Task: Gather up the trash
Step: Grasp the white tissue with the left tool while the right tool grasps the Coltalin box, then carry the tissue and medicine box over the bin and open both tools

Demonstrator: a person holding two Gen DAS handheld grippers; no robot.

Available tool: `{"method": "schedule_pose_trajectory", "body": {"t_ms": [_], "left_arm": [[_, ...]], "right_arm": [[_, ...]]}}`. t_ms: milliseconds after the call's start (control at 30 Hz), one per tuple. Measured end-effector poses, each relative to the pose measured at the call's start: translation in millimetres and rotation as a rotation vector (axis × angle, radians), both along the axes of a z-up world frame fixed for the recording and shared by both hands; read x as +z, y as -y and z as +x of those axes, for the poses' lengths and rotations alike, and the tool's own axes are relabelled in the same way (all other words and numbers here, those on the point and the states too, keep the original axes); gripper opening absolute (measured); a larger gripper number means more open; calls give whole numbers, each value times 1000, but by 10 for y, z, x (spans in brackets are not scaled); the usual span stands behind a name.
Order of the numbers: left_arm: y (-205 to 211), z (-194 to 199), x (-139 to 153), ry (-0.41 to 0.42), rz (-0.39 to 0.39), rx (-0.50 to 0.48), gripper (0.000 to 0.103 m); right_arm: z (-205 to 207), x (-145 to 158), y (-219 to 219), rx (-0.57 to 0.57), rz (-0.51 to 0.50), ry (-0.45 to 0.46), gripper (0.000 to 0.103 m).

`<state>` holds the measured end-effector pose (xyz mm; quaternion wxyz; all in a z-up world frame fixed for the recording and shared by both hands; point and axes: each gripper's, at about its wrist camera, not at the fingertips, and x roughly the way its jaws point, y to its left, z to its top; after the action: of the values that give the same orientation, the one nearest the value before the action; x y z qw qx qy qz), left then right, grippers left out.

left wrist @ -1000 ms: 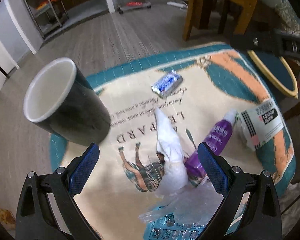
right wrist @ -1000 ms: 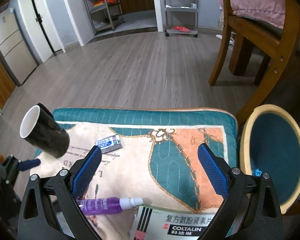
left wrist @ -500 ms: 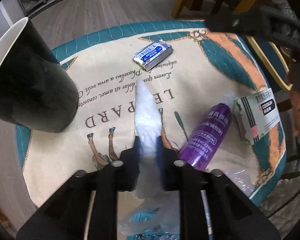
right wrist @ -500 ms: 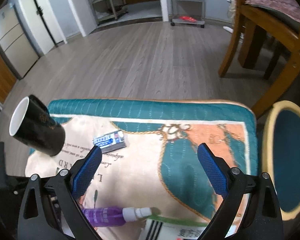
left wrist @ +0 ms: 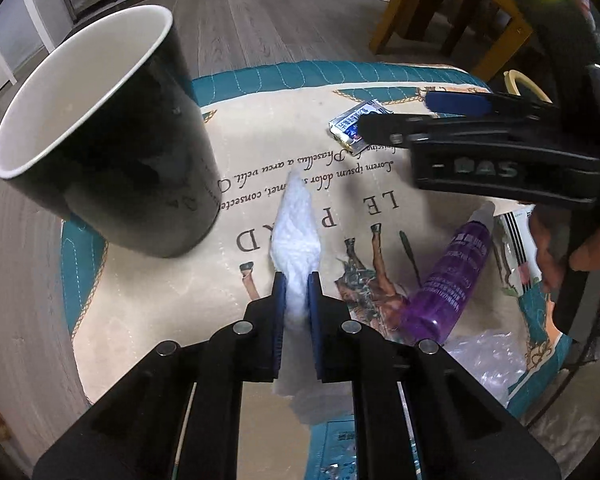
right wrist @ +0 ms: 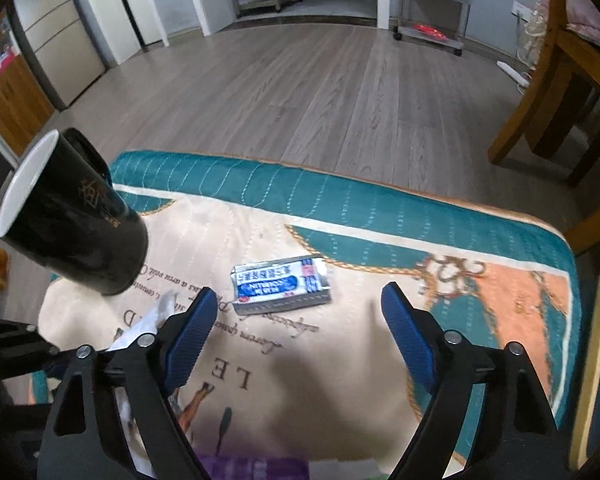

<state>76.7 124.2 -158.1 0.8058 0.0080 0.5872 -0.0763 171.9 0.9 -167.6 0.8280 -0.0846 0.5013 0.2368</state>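
Observation:
A crumpled white tissue (left wrist: 296, 224) lies on the printed cloth (left wrist: 172, 292). My left gripper (left wrist: 296, 280) presses its blue pads on the tissue's near end, and its jaws are closing tighter. The tissue's tip (right wrist: 162, 308) also shows in the right wrist view. Further back on the cloth lies a silver and blue wrapper (right wrist: 280, 282). My right gripper (right wrist: 296, 294) hovers just short of it, jaws wide but closing, with nothing pressed between the pads. From the left wrist view the right gripper (left wrist: 460, 120) reaches in beside the wrapper (left wrist: 352, 124).
A black mug (left wrist: 100, 140) stands at the cloth's left. A purple bottle (left wrist: 448, 276), a white box (left wrist: 512, 240) and clear plastic (left wrist: 484, 356) lie to the right. A yellow-rimmed teal bin (right wrist: 596, 360) and a wooden chair (right wrist: 560, 100) stand past the right edge.
My left gripper went from wide open to shut on the tissue. My right gripper came down and left over the wrapper, and its jaws have narrowed a little.

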Motion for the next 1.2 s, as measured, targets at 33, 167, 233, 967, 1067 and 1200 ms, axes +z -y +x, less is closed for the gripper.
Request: {"method": "schedule_pose_trajectory", "body": {"t_ms": [33, 167, 233, 967, 1067, 1200], "left_arm": [[-11, 5, 7, 1, 0, -3, 11], [-79, 2, 35, 5, -21, 4, 11], [-89, -6, 47, 5, -24, -4, 11], [339, -40, 919, 295, 18, -51, 11], [482, -74, 1104, 361, 42, -71, 11], [591, -78, 1281, 412, 41, -78, 11]], "right_arm": [[7, -16, -34, 6, -5, -1, 81], [35, -118, -157, 16, -62, -5, 68], [30, -146, -159, 13, -83, 6, 61], [-267, 885, 531, -38, 27, 167, 60], [-302, 1051, 678, -44, 40, 197, 60], [-348, 1246, 931, -73, 60, 226, 60]]}}
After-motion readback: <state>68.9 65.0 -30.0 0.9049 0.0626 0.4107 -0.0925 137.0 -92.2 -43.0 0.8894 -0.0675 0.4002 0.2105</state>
